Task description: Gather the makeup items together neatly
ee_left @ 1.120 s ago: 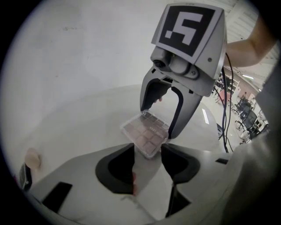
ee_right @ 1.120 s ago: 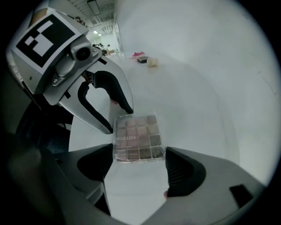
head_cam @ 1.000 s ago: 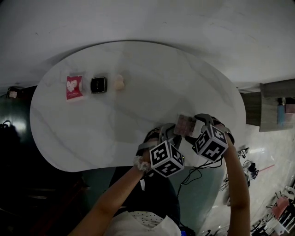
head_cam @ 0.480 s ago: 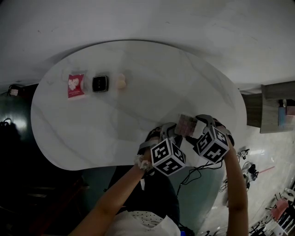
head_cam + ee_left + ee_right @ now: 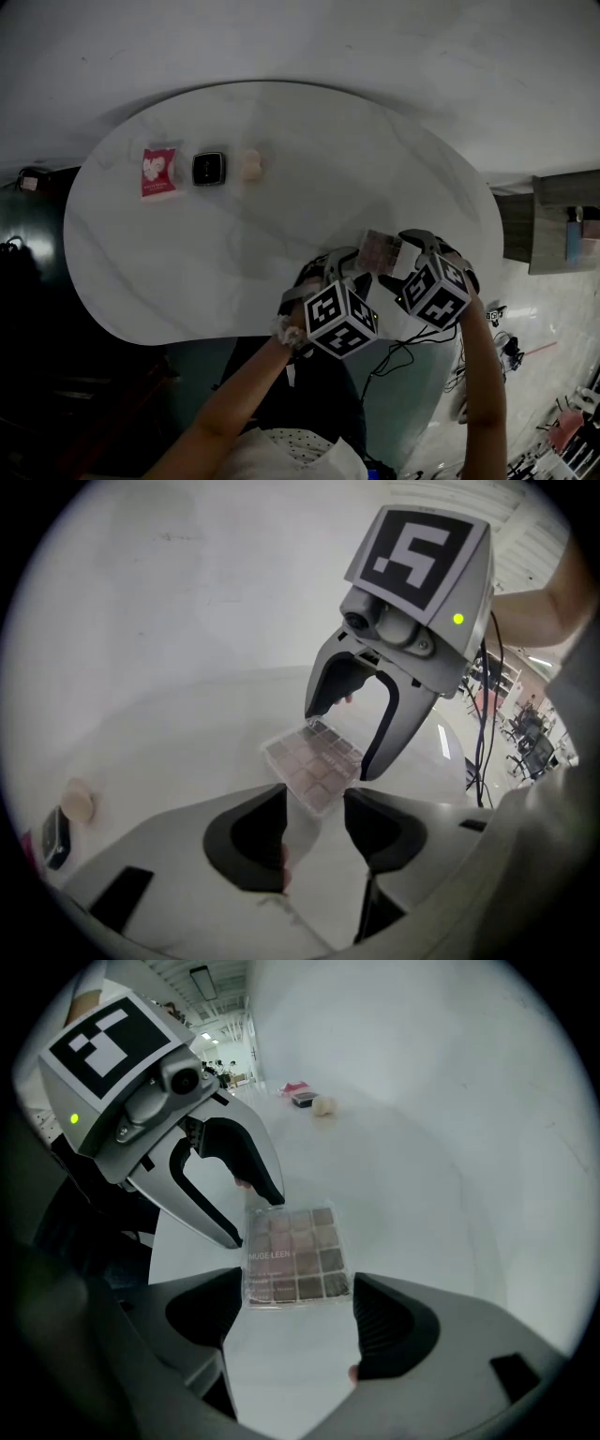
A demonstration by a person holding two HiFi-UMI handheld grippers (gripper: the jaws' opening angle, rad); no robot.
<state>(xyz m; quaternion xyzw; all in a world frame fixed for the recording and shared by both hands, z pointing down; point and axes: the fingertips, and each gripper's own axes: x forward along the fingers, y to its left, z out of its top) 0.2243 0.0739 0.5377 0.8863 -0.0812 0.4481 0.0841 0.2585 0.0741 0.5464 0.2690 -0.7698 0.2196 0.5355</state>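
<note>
A clear eyeshadow palette (image 5: 379, 251) with brown and pink pans sits between both grippers over the table's near right part. My right gripper (image 5: 292, 1299) holds it across its width, a jaw against each long side. My left gripper (image 5: 314, 817) faces it from the opposite end, jaws narrowed on the palette's (image 5: 314, 766) near corner. At the far left stand a red packet (image 5: 157, 172), a black compact (image 5: 208, 169) and a beige sponge (image 5: 250, 164) in a row.
The white marble oval table (image 5: 187, 272) has its front edge right under the grippers. A dark floor and a cable (image 5: 403, 352) lie below that edge. A grey shelf (image 5: 562, 230) stands off to the right.
Both grippers and the palette stay almost where they were. Only the view has drifted slightly.
</note>
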